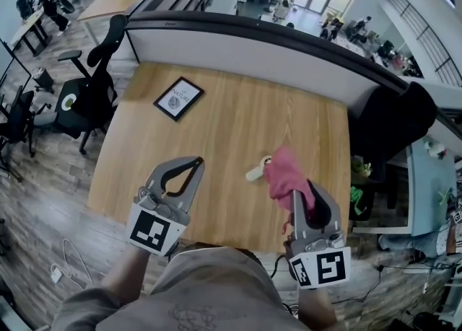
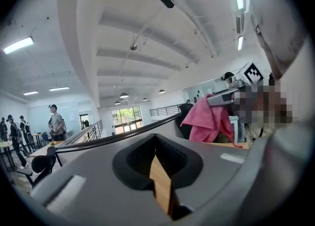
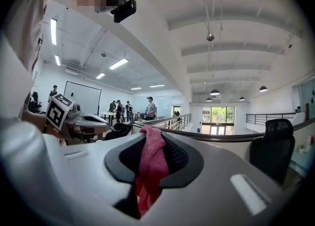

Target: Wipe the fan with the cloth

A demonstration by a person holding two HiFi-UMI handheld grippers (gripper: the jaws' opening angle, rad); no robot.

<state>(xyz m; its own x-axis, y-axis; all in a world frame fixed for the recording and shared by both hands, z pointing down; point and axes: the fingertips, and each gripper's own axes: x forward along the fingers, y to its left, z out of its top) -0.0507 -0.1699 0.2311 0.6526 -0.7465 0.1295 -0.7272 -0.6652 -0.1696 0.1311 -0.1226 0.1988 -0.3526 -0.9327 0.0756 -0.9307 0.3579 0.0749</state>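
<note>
Right tongs [image 1: 302, 196] clamped on pink cloth [image 1: 285, 174]. Left tongs [image 1: 195, 165] shut, empty. Small white fan [image 1: 255, 171] on bench [image 1: 216, 120], just ahead-left of right tongs, at cloth's edge, partly covered. Right tongs nearer; left tongs well apart.

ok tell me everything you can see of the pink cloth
The pink cloth looks like soft, fuzzy fabric, crumpled and bunched. The right gripper is shut on one bunched part, which fills the gap between its jaws, and the rest hangs down in loose folds over the wooden table. In the head view its edge meets the small white fan; whether they touch isn't clear.
</note>
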